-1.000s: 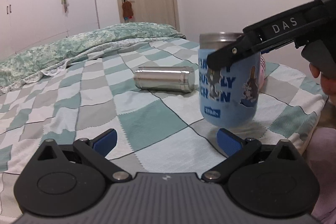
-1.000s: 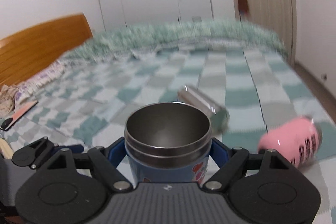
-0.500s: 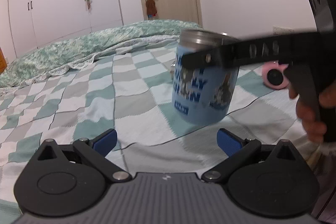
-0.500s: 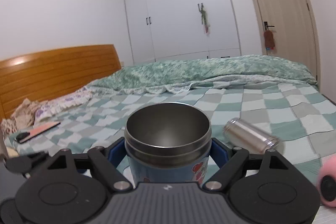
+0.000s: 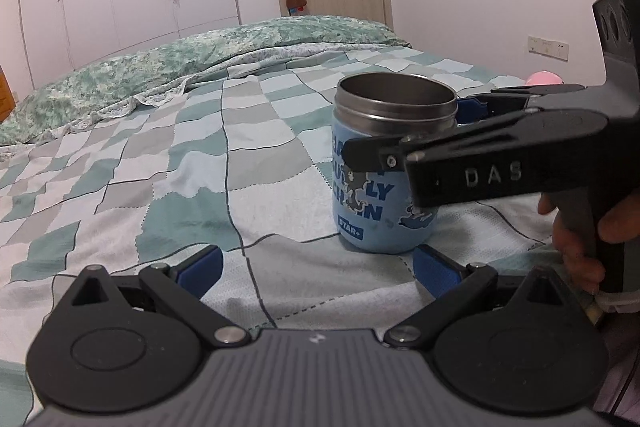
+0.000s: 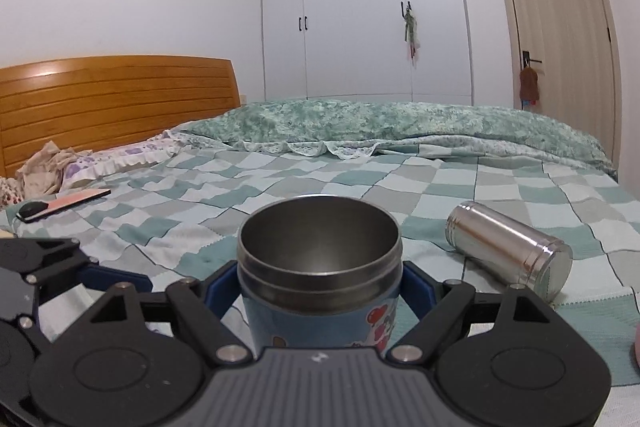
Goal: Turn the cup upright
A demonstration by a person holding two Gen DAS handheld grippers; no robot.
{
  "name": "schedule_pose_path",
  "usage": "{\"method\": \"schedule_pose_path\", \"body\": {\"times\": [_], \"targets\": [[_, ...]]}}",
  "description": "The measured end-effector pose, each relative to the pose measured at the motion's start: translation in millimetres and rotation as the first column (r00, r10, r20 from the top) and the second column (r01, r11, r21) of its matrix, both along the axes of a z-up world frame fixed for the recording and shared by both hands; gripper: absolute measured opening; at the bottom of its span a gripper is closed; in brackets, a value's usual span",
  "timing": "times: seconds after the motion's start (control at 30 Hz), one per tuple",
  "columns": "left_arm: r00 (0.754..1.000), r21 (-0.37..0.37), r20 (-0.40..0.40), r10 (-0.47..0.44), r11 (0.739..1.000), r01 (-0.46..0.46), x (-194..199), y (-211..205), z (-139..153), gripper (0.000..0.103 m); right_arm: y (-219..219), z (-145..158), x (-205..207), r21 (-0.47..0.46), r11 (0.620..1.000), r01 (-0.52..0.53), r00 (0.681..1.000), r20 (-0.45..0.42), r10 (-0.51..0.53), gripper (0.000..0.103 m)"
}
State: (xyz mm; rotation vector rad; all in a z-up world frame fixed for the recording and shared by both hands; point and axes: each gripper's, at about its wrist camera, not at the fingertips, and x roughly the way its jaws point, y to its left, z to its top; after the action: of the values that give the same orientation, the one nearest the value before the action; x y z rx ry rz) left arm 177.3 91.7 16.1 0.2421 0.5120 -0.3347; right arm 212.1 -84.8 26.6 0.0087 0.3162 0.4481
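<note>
The right gripper's [image 5: 404, 131] arm hides part of the blue cup's [image 5: 384, 187] lettering, and a pink object [image 6: 636, 347] is cut by the right-wrist view's right edge.

my blue printed cup [image 6: 320, 267] has a dull brushed-steel rim; the silver canister [image 6: 508, 254] shines glossy, the checked bedspread [image 5: 160, 163] is soft matt cloth, the headboard [image 6: 116, 95] varnished wood.

My left gripper [image 5: 316, 263] spread wide, bare checkered green-and-white bedspread [image 5: 192, 163] ahead and to its left: open passage. Right of centre blocked by the upright blue steel-rimmed printed cup [image 5: 386, 167], clamped in my right gripper [image 6: 318, 283] (its black body bars that side). Beyond the cup, a shiny steel cylindrical flask lying on its side [image 6: 510, 257]. Rumpled green quilt [image 6: 400, 123] walls the far edge.
</note>
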Motion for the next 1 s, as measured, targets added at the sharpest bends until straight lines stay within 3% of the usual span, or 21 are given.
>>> {"method": "schedule_pose_path", "body": {"times": [0.03,0.1,0.23,0.5,0.63,0.8,1.0], "targets": [[1.0,0.003,0.001,0.003,1.0,-0.003,-2.8,-1.5,1.2,0.103,-2.2,1.7,-0.6,0.009,1.0,0.011,1.0,-0.005,-0.011,0.097],[1.0,0.01,0.012,0.01,1.0,-0.011,-12.0,-4.1,5.9,0.103,-11.5,7.2,-12.5,0.036,0.999,0.031,0.999,0.019,-0.032,0.103],[0.998,0.001,0.054,0.026,1.0,-0.026,-43.9,-11.2,22.1,0.103,-39.4,19.2,-59.5,0.042,0.997,0.068,0.991,0.114,-0.072,0.103],[0.98,-0.061,0.189,0.061,0.997,-0.05,-144.7,-58.4,51.9,0.103,-102.9,22.1,-182.8,0.022,0.975,0.221,0.939,0.264,-0.219,0.103],[0.963,-0.109,0.243,0.112,0.99,-0.088,-192.1,-78.9,52.8,0.103,-128.6,16.2,-227.1,0.03,0.962,0.271,0.929,0.254,-0.27,0.103],[0.956,-0.21,0.235,0.175,0.969,-0.126,-221.2,-91.7,45.0,0.103,-146.0,4.2,-260.8,0.029,0.949,0.313,0.921,0.234,-0.31,0.103],[0.944,-0.198,0.262,0.201,0.968,-0.151,-224.7,-101.1,38.0,0.103,-155.1,-5.7,-270.7,0.044,0.941,0.336,0.915,0.224,-0.337,0.103]]}}
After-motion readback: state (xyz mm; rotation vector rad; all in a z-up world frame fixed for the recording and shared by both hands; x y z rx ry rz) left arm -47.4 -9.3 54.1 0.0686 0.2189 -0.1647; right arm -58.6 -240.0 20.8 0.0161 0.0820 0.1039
